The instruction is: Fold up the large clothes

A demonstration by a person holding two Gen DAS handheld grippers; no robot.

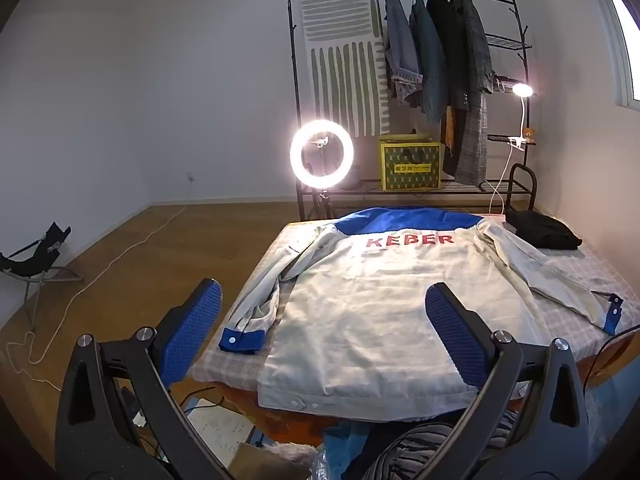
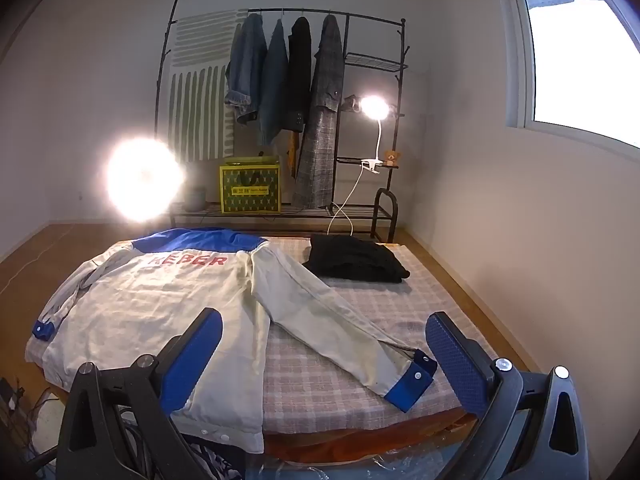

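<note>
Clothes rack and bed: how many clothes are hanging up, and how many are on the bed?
Hanging on the rack: 4
White-and-blue jacket spread on the bed: 1
Folded black garment on the bed: 1
Total: 6

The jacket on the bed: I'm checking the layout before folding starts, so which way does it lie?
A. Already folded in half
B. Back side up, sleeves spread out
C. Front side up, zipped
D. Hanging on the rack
B: the jacket lies flat with the red KEBER lettering on its back facing up, and each blue-cuffed sleeve angled outward.
</note>
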